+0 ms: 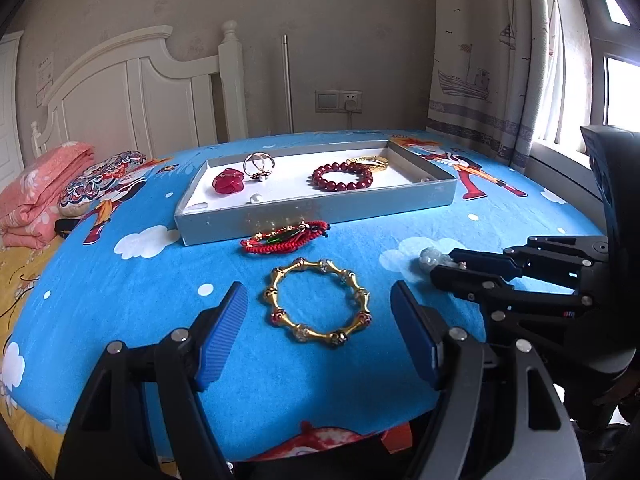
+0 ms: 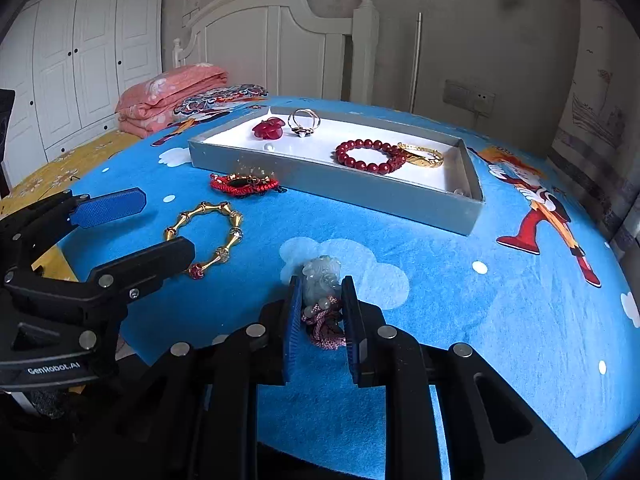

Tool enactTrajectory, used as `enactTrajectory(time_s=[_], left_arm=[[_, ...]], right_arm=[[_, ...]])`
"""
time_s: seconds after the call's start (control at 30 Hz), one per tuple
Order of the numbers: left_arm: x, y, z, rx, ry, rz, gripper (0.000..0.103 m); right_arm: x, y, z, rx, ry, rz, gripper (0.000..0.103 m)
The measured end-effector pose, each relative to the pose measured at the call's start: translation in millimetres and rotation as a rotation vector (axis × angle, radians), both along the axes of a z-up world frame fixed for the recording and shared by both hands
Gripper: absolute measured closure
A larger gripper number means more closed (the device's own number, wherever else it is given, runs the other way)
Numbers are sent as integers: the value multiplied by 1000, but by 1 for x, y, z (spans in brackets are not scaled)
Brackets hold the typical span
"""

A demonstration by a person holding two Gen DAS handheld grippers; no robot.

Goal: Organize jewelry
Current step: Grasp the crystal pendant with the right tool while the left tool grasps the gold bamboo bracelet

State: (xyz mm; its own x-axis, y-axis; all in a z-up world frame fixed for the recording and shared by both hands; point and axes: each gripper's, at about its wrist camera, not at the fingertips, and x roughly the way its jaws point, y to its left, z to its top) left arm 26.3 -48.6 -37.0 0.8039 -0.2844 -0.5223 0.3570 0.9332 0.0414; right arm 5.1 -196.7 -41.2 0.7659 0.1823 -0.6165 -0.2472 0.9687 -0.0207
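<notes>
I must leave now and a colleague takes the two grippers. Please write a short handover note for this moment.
Right gripper: shut on the pale jade pendant with pink cord, which lies on the blue bedsheet.
Left gripper: open, empty, either side of the gold bamboo-link bracelet.
Done: red bead bracelet, gold bangle, red flower piece and metal rings lie in the grey tray.
Left: pendant, gold bracelet, and red cord bracelet before the tray.
</notes>
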Motion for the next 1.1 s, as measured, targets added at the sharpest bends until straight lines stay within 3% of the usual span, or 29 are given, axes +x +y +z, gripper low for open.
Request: enactTrajectory(time_s=[0.2,0.27,0.3,0.33,0.37,0.4,0.63,0.7,0.73,0.8,0.9,1.07,1.1], left_arm=[[2,-20,-10,41,16,-56,48],[4,-30,-17,77,27,-77,66],[3,-33,-18,86,13,-75,67],[3,-34,-18,90,10,-75,74],[5,-34,-19,90,14,-69,88],[7,-33,-20,93,13,-47,93],[15,-19,-21,59,25,19,89],[15,-19,-20,75,11,51,68],[16,-17,-20,72,8,66,51],[18,-13,-21,58,14,77,45],[17,-16,-21,64,9,63,51],[9,-35,-22,129,-28,2,92],[8,-38,-22,142,-33,1,93]], right_arm=[[-8,-4,-1,5,-3,-13,84],[-9,-7,-1,15,3,-19,84],[-9,-8,-1,22,5,-23,84],[-9,-10,-1,29,8,-25,84],[-9,-10,-1,36,10,-27,84],[-9,-10,-1,40,11,-28,84],[-10,-6,-2,39,6,-26,83],[-10,-4,-2,27,2,-27,83],[-10,-3,-3,23,-1,-29,83],[-10,-1,-3,6,-10,-29,82],[-10,2,-4,-15,-22,-29,82],[-15,10,-6,-83,-66,-21,83],[-17,11,-6,-83,-71,-16,83]])
